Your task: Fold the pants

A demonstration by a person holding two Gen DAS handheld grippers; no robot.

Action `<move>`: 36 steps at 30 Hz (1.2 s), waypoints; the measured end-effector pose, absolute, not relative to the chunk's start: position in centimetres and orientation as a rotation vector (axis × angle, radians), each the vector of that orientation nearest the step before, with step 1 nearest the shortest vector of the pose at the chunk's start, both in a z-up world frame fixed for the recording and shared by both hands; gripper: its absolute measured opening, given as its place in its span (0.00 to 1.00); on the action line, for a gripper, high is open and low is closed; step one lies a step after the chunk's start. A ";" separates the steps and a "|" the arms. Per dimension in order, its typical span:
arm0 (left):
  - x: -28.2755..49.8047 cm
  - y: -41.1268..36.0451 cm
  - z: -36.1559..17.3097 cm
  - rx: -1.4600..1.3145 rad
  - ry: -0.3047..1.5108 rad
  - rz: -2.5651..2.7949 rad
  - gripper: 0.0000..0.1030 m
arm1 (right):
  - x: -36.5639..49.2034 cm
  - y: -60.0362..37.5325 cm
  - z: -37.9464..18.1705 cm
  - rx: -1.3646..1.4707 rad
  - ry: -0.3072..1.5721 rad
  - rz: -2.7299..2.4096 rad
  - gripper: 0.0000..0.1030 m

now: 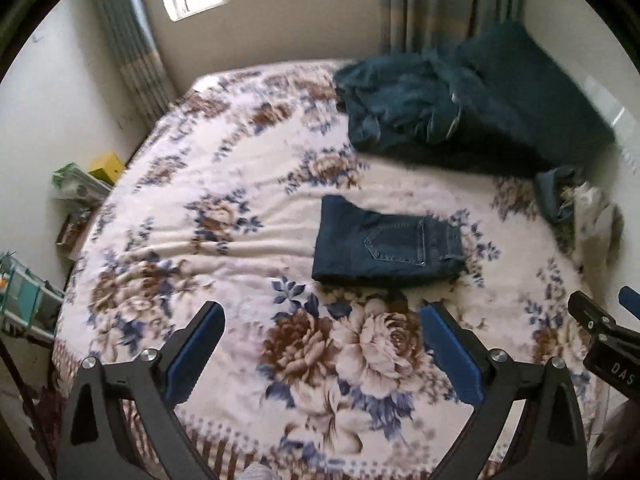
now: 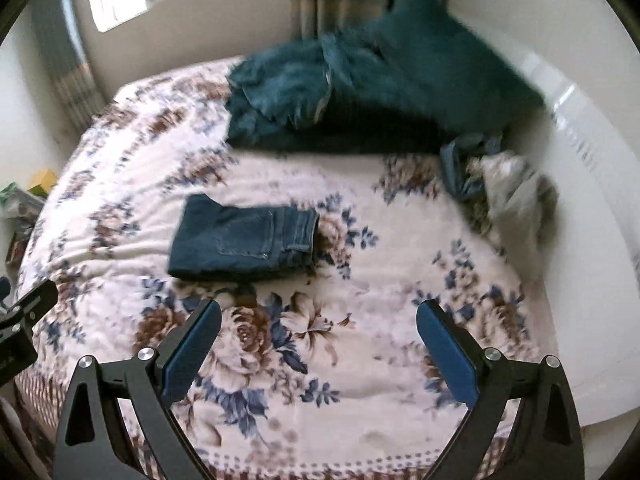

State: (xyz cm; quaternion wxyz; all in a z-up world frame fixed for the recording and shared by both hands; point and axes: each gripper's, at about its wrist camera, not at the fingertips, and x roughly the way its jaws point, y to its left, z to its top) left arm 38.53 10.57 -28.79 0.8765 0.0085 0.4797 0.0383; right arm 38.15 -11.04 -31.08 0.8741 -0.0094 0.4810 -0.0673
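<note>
A pair of dark blue jeans point(image 1: 386, 242) lies folded into a compact rectangle on the floral bedspread point(image 1: 224, 208), back pocket up. It also shows in the right wrist view point(image 2: 244, 240). My left gripper point(image 1: 322, 316) is open and empty, held above the bed just short of the folded jeans. My right gripper point(image 2: 318, 312) is open and empty, to the right of and short of the jeans. The right gripper's tip shows at the left wrist view's right edge point(image 1: 600, 328).
A heap of crumpled dark jeans point(image 1: 452, 104) lies at the bed's far right, by the curtain. A small blue and grey cloth bundle point(image 1: 576, 204) sits at the right edge. Boxes and clutter point(image 1: 86, 180) stand on the floor left of the bed.
</note>
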 end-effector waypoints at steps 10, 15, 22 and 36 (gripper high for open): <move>26.6 10.8 -16.4 -0.004 0.884 0.102 0.98 | 24.9 -8.4 -15.9 -0.079 0.866 -0.049 0.97; 22.8 11.5 -12.1 -0.008 0.835 0.088 0.98 | 20.1 -7.4 -10.1 -0.077 0.831 -0.028 0.97; 18.7 12.8 -8.0 -0.013 0.797 0.084 0.98 | 15.0 -5.8 -4.5 -0.053 0.785 -0.003 0.97; 17.7 12.6 -6.0 -0.021 0.717 0.068 1.00 | 12.1 -5.6 -1.6 -0.021 0.715 -0.029 1.00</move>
